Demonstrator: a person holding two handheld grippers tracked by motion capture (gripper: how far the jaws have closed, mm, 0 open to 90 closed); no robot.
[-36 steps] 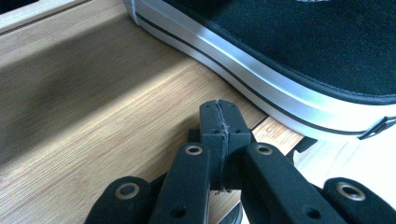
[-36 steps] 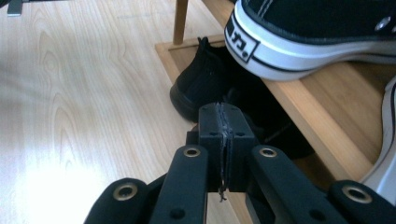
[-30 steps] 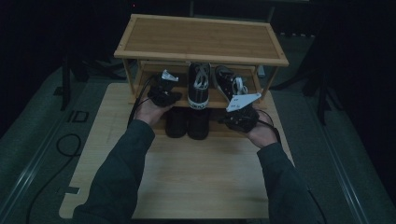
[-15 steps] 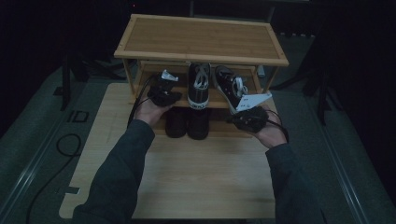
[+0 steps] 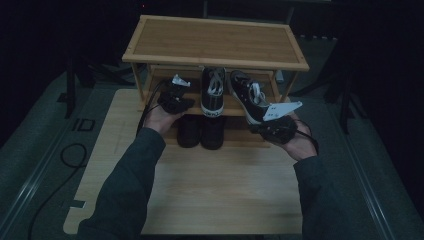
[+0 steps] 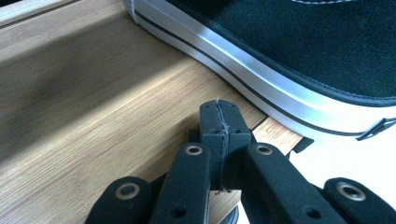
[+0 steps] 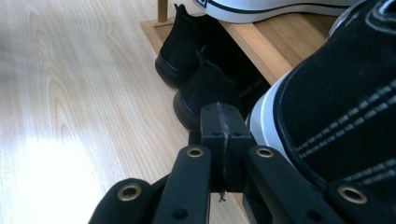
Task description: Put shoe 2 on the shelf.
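Two black-and-white sneakers [image 5: 214, 91] sit on the rack [image 5: 215, 42]'s middle shelf above two black boots [image 5: 201, 131] on the desk [image 5: 210, 175]; left tongs [image 5: 173, 97] pressed shut at the shelf's left, right tongs [image 5: 270, 125] shut, drawn nearer than before.

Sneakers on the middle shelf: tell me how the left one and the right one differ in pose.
The left sneaker sits square on the middle shelf, heel toward the person; the right sneaker is angled, its heel past the shelf's front edge. The shut left gripper stands apart from the left sneaker; the shut right gripper is at the right sneaker's heel. Both are black with white laces and soles.
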